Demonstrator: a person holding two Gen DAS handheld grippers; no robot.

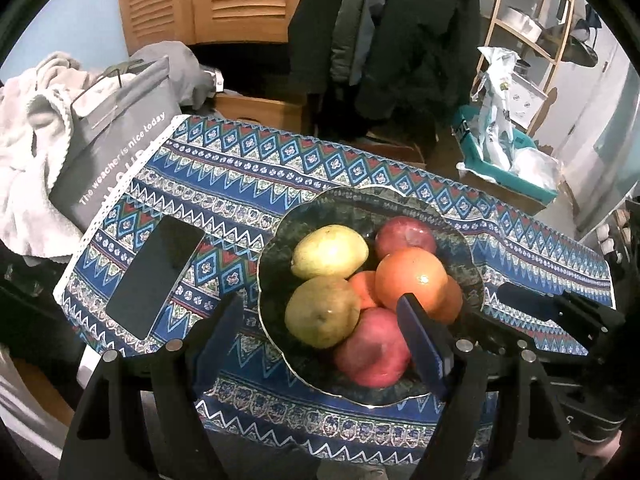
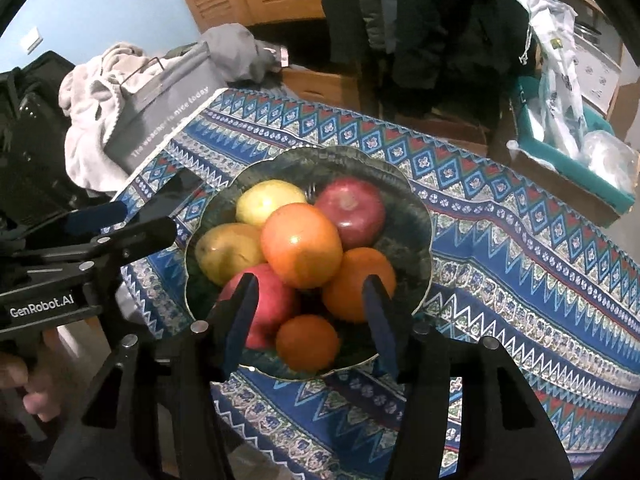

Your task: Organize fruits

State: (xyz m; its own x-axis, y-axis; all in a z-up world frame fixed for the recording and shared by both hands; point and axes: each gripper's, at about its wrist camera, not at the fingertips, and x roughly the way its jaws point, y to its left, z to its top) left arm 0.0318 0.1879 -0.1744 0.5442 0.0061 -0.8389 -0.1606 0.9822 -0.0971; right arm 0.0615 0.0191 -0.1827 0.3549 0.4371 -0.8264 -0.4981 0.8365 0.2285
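Note:
A dark green glass bowl (image 1: 276,240) (image 2: 412,216) on the patterned tablecloth holds several fruits: two yellow-green mangoes (image 1: 330,251), two red apples (image 1: 374,354), a big orange (image 1: 412,280) (image 2: 302,246) on top and smaller oranges (image 2: 307,343). My left gripper (image 1: 320,320) is open, hovering over the bowl's near left side, above a mango (image 1: 320,312) and the near apple. My right gripper (image 2: 310,304) is open over the bowl's near edge, its fingers either side of the small orange. Neither holds anything.
A black phone (image 1: 154,276) lies on the cloth left of the bowl. A grey paper bag (image 1: 116,152) and a pile of clothes (image 1: 28,148) stand at the far left. A teal box (image 1: 508,168) with plastic bags sits beyond the table's right side.

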